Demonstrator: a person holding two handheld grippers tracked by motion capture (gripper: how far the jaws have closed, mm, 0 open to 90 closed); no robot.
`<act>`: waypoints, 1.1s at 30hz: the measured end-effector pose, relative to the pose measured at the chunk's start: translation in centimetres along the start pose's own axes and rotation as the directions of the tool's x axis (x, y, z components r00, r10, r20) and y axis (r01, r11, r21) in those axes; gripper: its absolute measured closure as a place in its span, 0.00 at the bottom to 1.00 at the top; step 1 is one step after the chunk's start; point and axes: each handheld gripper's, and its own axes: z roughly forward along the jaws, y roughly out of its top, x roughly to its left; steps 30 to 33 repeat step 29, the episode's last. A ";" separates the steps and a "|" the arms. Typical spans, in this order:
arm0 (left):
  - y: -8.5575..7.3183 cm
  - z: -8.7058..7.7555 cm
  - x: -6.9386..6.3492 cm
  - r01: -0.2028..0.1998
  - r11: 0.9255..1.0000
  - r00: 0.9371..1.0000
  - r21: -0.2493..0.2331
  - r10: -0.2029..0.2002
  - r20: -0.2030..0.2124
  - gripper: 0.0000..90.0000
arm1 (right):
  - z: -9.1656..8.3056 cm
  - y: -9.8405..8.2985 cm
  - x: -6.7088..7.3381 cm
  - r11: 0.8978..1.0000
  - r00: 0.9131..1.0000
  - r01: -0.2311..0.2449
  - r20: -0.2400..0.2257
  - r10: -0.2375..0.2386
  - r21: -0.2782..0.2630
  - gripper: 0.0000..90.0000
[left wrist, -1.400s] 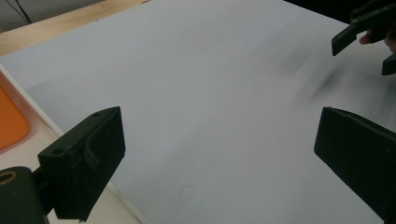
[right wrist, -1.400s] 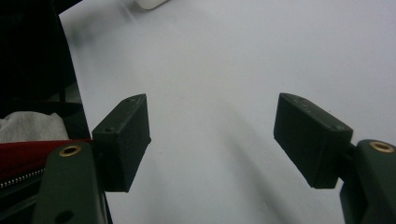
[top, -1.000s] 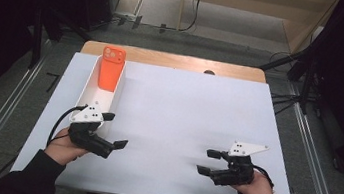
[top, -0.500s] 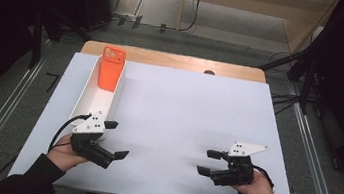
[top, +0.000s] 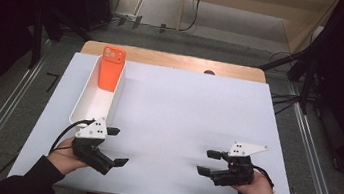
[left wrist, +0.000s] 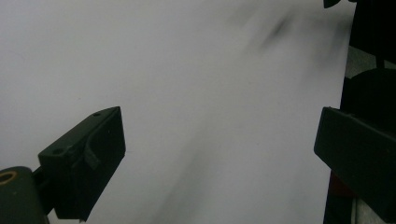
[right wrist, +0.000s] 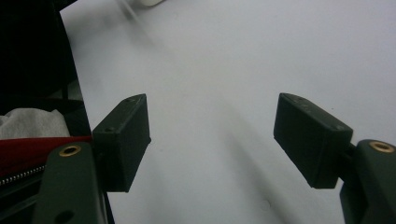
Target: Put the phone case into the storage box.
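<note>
the left tongs (top: 117,146) sit near the front left of the white desk (top: 182,118), held in the person's left hand (top: 67,156), and they are open with nothing between the jaws. compared with a second ago they have drawn back toward the person and turned: earlier they lay just beside the near end of the white tray (top: 89,102), now they sit just clear of its near corner, with the jaws pointing toward the middle of the desk. in the left gripper view the two black jaws stand wide apart over bare white desk (left wrist: 196,93), with the desk's edge and dark floor at the right.

the right tongs (top: 208,163) rest at the front right of the desk in the right hand (top: 254,187), in the same spot and pose as a second ago, jaws pointing left toward the other hand. they too are open and empty; the right gripper view shows the jaws apart over plain desk (right wrist: 224,70).

the orange phone (top: 111,68) leans upright against the far end of the white tray, at the far left of the desk, its camera end up. its place matches the earlier pictures. it is well apart from both tongs, nearer the left ones.
</note>
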 end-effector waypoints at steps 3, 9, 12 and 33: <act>-0.1 0.1 0.0 0.000 1.000 1.000 0.007 0.000 0.003 0.03 | 0.0 0.0 0.0 1.000 1.000 0.000 0.000 0.000 0.000 0.29; -0.5 0.1 0.1 0.000 1.000 1.000 0.023 0.000 0.004 0.03 | 0.0 0.0 0.0 1.000 1.000 0.001 -0.002 -0.001 0.001 0.29; -0.6 0.2 0.3 0.001 1.000 1.000 0.031 -0.001 0.008 0.03 | 0.0 0.0 0.0 1.000 1.000 0.000 -0.003 0.000 0.002 0.29; -0.8 0.3 0.4 -0.009 0.999 1.000 0.041 0.008 0.013 0.03 | 0.1 0.0 0.0 1.000 1.000 0.004 -0.006 -0.004 0.005 0.29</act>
